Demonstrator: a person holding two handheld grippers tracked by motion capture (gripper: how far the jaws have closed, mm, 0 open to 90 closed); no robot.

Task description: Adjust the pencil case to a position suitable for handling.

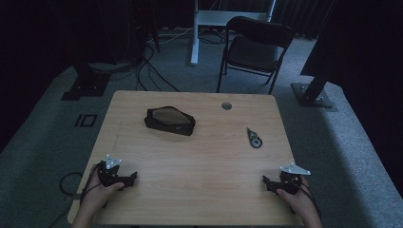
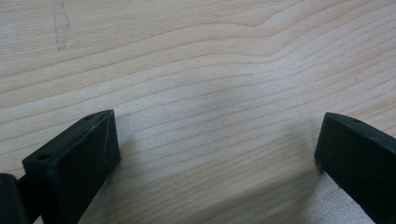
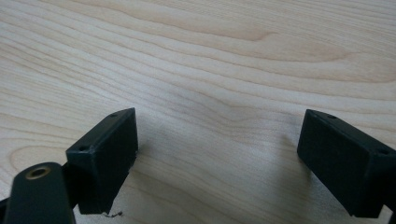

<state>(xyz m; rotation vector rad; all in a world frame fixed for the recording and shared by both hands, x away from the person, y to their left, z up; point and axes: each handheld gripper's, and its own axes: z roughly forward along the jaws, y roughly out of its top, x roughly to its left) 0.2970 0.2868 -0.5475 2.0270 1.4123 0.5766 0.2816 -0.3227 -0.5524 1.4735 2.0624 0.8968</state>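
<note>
My left gripper (image 1: 135,177) and right gripper (image 1: 264,181) rest near me on the bench (image 1: 199,156), jaws released, black pouch (image 1: 169,120) far off.

One black pouch (image 1: 169,120), one small green-black tool (image 1: 254,137), one table (image 1: 199,161), one chair (image 1: 256,47).

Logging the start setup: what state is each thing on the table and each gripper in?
Pouch: lying flat at the table's far middle, untouched; whether it is zipped cannot be told.
Tape dispenser: lying on the table, right of the pouch, apart from it.
Left gripper: jaws open, nothing between them.
Right gripper: jaws open, nothing between them.
</note>
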